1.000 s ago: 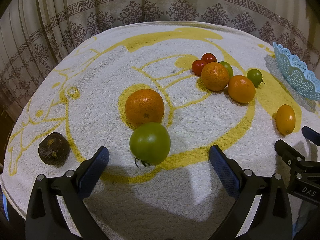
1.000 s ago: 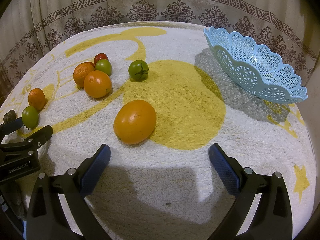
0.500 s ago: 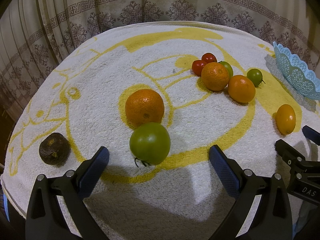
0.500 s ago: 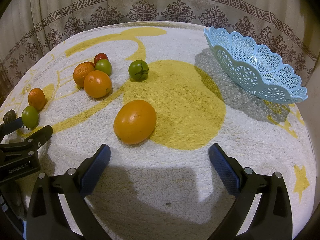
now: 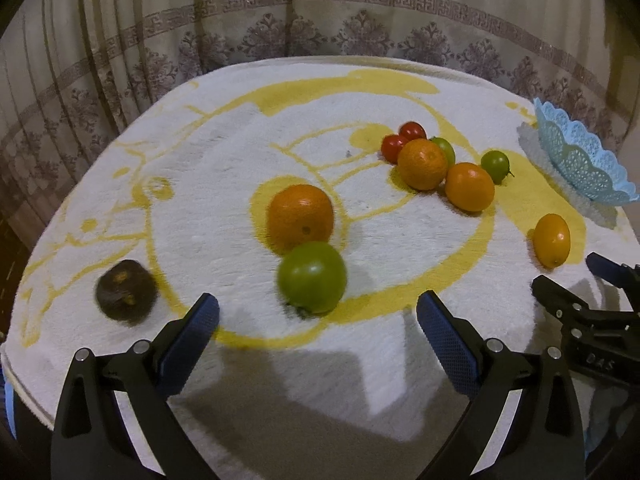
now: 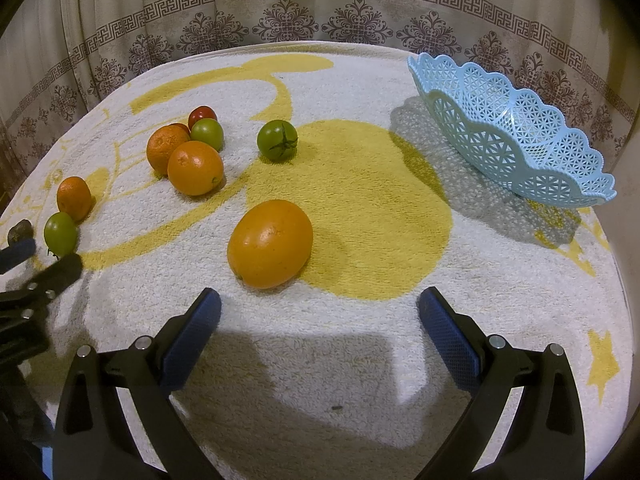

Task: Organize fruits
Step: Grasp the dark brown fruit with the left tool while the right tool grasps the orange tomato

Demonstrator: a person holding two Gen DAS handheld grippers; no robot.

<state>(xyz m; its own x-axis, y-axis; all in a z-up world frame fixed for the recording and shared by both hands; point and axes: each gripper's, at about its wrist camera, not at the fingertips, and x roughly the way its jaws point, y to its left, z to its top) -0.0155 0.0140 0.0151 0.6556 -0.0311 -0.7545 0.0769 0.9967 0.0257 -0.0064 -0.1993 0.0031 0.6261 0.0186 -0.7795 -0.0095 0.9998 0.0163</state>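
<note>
Your left gripper (image 5: 318, 312) has its fingers spread near a green tomato (image 5: 312, 277); your right gripper (image 6: 320, 308), fingers also spread, faces an orange (image 6: 270, 243).

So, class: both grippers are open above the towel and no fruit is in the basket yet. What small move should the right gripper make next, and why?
Probably ease the right gripper forward and slightly left, so its open jaws straddle the large orange fruit. That fruit lies just ahead of its fingertips, apart from the others, and the blue basket, which holds no fruit, sits on the same side.
</note>
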